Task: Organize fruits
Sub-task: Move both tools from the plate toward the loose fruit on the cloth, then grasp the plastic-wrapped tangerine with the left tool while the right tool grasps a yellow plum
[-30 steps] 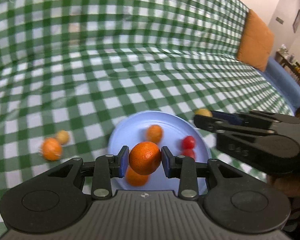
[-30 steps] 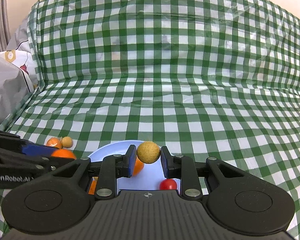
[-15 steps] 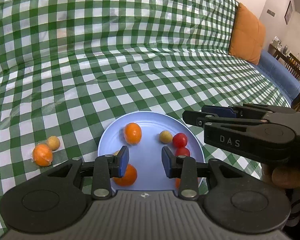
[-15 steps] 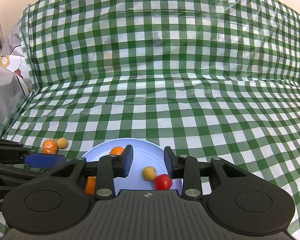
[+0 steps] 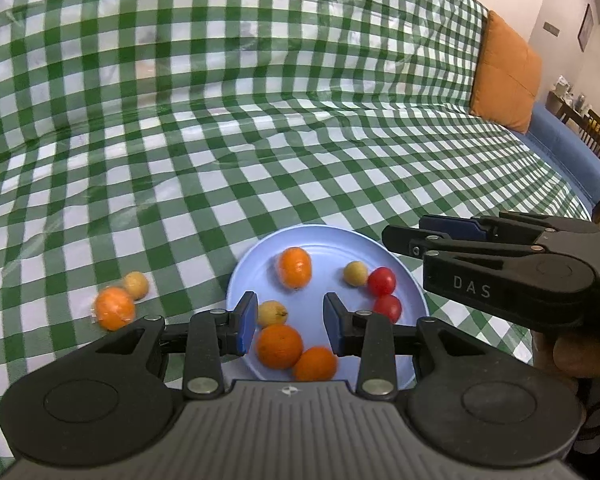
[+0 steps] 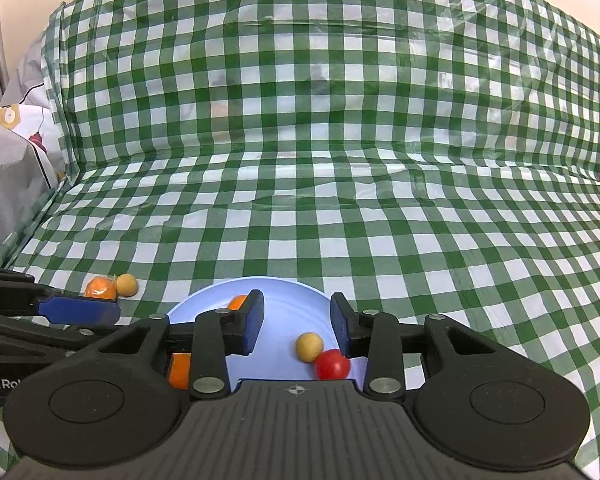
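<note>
A light blue plate (image 5: 328, 240) lies on the green checked cloth. On it are three oranges (image 5: 296, 267), two small yellow fruits (image 5: 355, 273) and two red tomatoes (image 5: 381, 281). My left gripper (image 5: 290, 322) hovers open over the plate's near side, with one orange (image 5: 280, 346) lying below the gap, free of the pads. My right gripper (image 6: 296, 322) is open above the plate (image 6: 292, 292); a yellow fruit (image 6: 309, 346) and a tomato (image 6: 332, 364) rest beneath it. To the left of the plate on the cloth, an orange (image 5: 114, 308) touches a yellow fruit (image 5: 135, 285).
The checked cloth (image 5: 260, 140) runs up a backrest behind. An orange cushion (image 5: 504, 72) and a blue seat (image 5: 568, 156) are at the far right. A grey bag (image 6: 4, 184) stands at the left edge. A hand (image 5: 572, 352) holds the right gripper.
The left gripper let go of its orange, which now lies on the plate. The right gripper opened and dropped its yellow fruit beside a tomato. Both views have drawn back a little.
</note>
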